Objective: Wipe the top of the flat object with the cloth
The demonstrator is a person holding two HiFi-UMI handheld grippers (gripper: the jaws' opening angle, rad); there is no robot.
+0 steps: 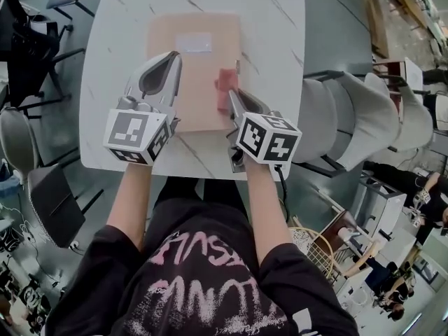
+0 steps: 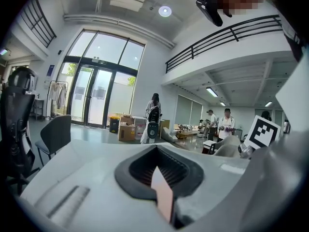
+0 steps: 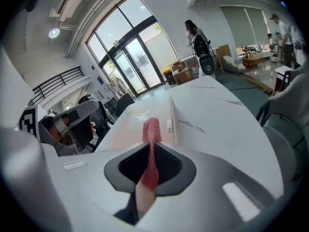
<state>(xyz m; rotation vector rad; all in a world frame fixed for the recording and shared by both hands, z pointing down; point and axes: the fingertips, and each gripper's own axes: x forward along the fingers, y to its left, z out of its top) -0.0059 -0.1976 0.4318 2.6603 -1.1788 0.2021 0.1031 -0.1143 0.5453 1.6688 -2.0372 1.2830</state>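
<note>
A flat tan board (image 1: 199,68) with a white label lies on the white marble table (image 1: 273,40). My right gripper (image 1: 234,98) is shut on a red cloth (image 1: 225,86), which rests on the board near its right edge. In the right gripper view the cloth (image 3: 151,134) sticks up between the jaws of the right gripper (image 3: 150,161), with the board (image 3: 137,122) beyond. My left gripper (image 1: 170,63) sits at the board's left edge. In the left gripper view its jaws hold a thin pink edge of the board (image 2: 163,197), so the left gripper (image 2: 161,187) is shut on it.
Grey chairs (image 1: 364,117) stand close to the table's right side. Black office chairs (image 1: 28,54) are at the left. The table's near edge is right below both grippers. Several people (image 2: 219,124) stand far off in the hall.
</note>
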